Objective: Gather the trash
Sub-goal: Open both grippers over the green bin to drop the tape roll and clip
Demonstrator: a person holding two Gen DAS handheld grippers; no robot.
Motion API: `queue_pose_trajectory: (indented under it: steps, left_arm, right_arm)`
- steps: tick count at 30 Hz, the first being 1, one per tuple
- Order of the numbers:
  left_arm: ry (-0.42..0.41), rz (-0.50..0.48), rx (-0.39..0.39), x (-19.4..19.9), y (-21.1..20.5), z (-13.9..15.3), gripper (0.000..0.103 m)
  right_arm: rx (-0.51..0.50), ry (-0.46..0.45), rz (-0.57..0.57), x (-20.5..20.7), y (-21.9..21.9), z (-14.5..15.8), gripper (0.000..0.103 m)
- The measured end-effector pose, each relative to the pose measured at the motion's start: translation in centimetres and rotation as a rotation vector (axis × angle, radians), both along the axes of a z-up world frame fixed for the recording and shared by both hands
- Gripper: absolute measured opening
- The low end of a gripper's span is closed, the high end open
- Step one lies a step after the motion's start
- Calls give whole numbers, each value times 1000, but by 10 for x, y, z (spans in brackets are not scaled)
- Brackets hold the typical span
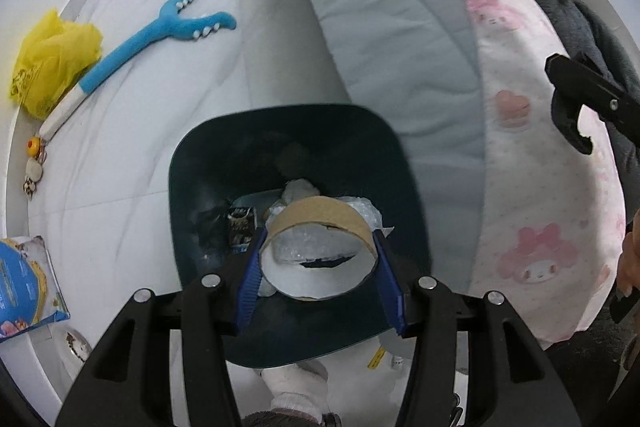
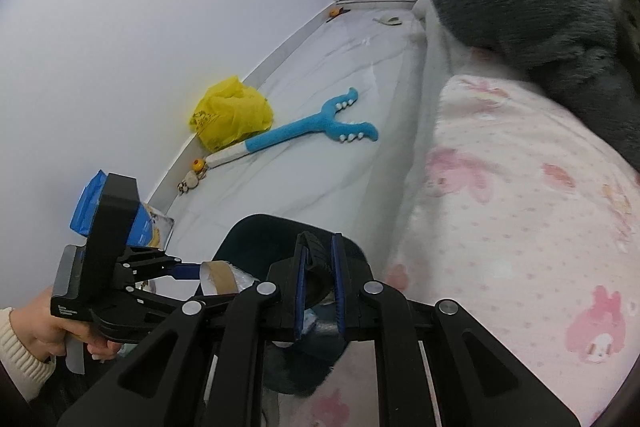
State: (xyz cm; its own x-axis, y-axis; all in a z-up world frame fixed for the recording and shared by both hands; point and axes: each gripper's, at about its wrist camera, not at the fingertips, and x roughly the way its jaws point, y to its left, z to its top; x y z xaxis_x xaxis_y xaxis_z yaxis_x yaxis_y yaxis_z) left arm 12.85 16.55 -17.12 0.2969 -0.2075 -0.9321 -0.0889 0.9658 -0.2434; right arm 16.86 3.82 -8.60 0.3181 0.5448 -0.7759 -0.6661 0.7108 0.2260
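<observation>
Your left tool [image 1: 318, 267] pinches the cardboard ring [image 1: 320, 227] across its width over the dark bin [image 1: 192, 163], whose rim your right tool [image 2: 320, 291] clamps: light, thin-walled and crushable, so grip gently at opposite walls.

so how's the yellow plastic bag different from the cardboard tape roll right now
The yellow plastic bag lies crumpled on the white floor by the wall; the cardboard tape roll is a stiff ring. The bag is untouched, while the roll is clamped in the left gripper over the dark bin. Neither is in the bin yet.
</observation>
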Motion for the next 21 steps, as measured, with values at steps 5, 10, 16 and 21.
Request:
queue_pose_trajectory:
  steps: [5,10,16,21]
  left_arm:
    - [43,11,-10,-4,11,-13,57]
    - [63,16,-13,-12,21,-19,58]
    - [58,40,-18,-19,37,-17,59]
    - [58,46,-32,-25,44,-17,64]
  right_arm:
    - [-11,16,24,-2,18,-8,12]
    - [-22,29,46,-4,33,-16,12]
    - [-43,44,64,-7,51,-29,12]
    - [-72,63,81,-9,64,-43,12]
